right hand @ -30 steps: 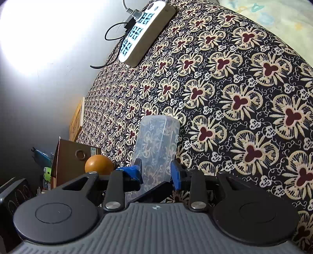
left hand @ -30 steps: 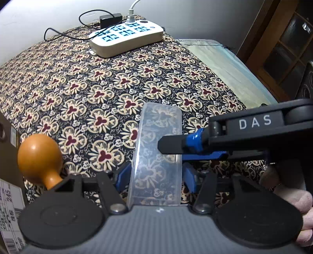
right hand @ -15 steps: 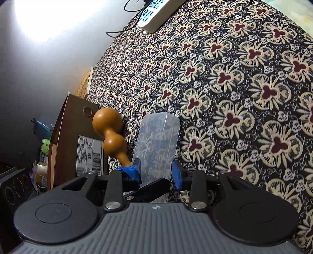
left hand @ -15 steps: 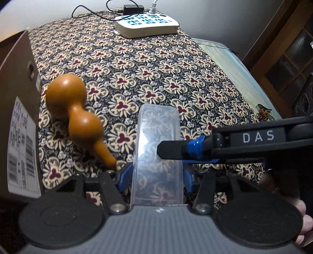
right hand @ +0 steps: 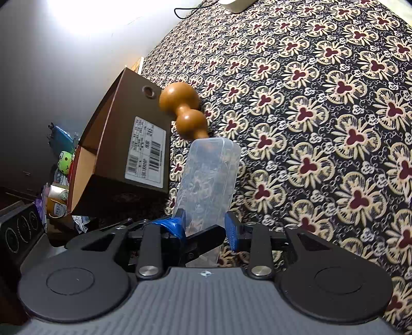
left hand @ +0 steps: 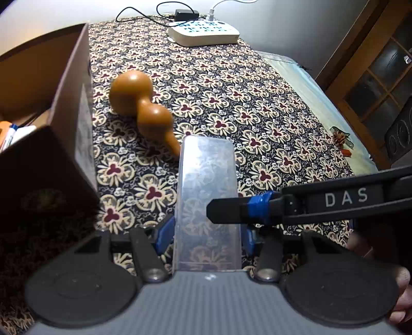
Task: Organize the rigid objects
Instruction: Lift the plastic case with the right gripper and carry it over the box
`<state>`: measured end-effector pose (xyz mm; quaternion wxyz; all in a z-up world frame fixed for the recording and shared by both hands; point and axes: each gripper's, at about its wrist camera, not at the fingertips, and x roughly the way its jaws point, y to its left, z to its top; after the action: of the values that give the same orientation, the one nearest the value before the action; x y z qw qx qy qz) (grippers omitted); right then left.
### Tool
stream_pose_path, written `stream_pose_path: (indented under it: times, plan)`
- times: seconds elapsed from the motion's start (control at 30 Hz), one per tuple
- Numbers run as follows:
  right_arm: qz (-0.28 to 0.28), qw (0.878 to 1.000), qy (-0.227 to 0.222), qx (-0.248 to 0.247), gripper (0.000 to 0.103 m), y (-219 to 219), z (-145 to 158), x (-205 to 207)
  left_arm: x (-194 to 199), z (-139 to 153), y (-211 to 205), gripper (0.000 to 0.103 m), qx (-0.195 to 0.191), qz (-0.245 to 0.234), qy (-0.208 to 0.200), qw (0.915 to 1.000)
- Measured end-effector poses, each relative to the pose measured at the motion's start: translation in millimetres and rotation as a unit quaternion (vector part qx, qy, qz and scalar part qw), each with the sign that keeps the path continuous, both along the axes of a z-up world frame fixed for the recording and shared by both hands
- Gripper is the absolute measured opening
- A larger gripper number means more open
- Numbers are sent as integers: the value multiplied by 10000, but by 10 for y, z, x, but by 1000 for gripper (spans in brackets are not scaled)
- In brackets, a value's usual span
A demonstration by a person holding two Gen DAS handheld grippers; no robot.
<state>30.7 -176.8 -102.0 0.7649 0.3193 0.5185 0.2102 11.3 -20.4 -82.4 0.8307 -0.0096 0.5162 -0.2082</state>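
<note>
A home is shown, most likely a bedroom or living room. A soft surface is covered by a flower-patterned cloth (left hand: pixel 231 103), with a pale sheet (left hand: pixel 296 77) seen at 2 o'clock. A power strip (left hand: pixel 203 32) with a charger (left hand: pixel 184 14) is plugged in at 12 o'clock. A wooden glazed door (left hand: pixel 373 69) is seen at 3 o'clock. A shoebox (right hand: pixel 128 154), a frog toy (right hand: pixel 64 161) and household clutter are seen at 9 o'clock.
</note>
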Motion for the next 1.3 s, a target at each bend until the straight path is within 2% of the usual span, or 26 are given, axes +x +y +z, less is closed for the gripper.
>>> stream_pose_path:
  times: [0.1,0.13,0.37,0.57,0.73,0.87,1.07,1.3]
  plan:
    - [-84,9998,-204,-32,16,97,143,-54,-44,136,86,49,-41,-85,-215,9997]
    - [-109,9995,-295,-53,16,4,228,-100,-57,193,114,49,-66,-120,-289,9995]
    - [-265,9938,-1057,-220,16,254,766,-96,-33,701,348,49,-326,-266,-1001,9941]
    - [-112,9848,-1712,-290,16,524,1196,185,174,1101,724,49,-576,-66,-1564,9860]
    - [231,9809,-1890,-389,16,808,1364,552,425,1224,1084,49,-612,220,-1759,9823]
    - [584,9818,-1705,-605,16,1094,1354,857,670,1119,1385,49,-765,514,-1508,9843]
    - [1167,9827,-929,-1100,16,1456,1162,1208,918,721,1732,49,-1189,930,-704,9860]
    - [1665,9683,-248,-1844,16,1743,997,1394,1065,411,1846,49,-1427,1088,26,9838]
